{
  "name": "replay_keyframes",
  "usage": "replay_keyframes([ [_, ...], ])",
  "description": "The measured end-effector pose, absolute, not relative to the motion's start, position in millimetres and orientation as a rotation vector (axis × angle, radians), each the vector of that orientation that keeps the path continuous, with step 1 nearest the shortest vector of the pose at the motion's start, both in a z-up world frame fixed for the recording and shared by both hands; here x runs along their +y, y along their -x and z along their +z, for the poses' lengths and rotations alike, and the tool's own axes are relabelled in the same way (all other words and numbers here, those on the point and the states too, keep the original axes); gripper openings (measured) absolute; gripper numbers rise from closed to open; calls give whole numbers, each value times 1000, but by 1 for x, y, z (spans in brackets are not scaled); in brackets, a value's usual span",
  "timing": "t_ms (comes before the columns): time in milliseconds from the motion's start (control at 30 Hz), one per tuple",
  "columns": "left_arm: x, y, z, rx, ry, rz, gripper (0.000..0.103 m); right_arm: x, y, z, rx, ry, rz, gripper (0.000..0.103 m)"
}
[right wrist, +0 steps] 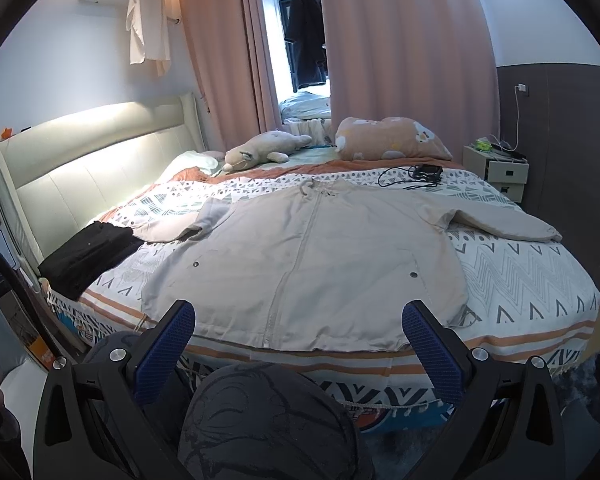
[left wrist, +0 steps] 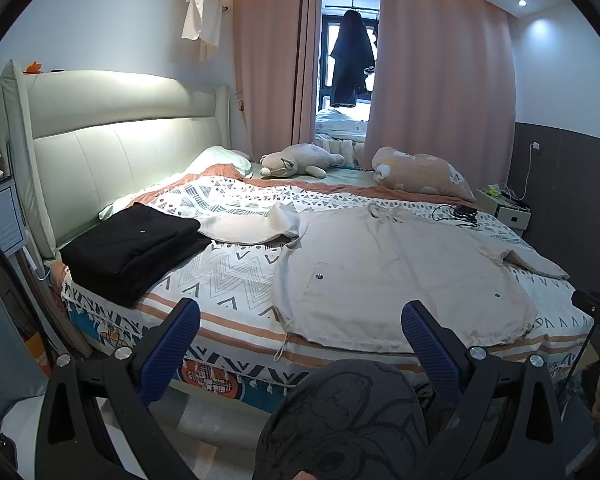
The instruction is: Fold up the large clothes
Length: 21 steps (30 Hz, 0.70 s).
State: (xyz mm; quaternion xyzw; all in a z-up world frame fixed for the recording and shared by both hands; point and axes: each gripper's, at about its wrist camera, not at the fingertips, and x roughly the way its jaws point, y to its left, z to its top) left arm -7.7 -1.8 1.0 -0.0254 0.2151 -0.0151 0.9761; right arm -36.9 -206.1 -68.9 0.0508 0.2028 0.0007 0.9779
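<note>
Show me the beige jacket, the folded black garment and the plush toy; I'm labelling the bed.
beige jacket (right wrist: pixel 312 264): right wrist view, front panel beside the zip.
folded black garment (left wrist: pixel 136 248): left wrist view, top layer.
plush toy (right wrist: pixel 260 148): right wrist view, its body.

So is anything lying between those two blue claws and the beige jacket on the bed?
Nothing visible blocks them. The left gripper and right gripper are both open, short of the beige jacket, whose hem faces them. The folded black garment lies off to the jacket's left.

The room is dim. A warm glow shines over the curtains (left wrist: pixel 268 52). The edges bend and go black.
</note>
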Motion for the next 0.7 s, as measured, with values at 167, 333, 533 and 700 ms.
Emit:
replay_keyframes([
  [167, -2, 11, 0, 428, 45, -36, 103, -209, 37, -71, 412, -111, -6, 103],
  [333, 1, 12, -1, 428, 49, -40, 103, -206, 40, -70, 405, -110, -13, 103],
  [533, 2, 11, 0, 429, 50, -36, 103, -205, 38, -73, 406, -128, -20, 103],
  [700, 6, 11, -1, 433, 61, -30, 103, -203, 36, -77, 408, -140, -12, 103],
])
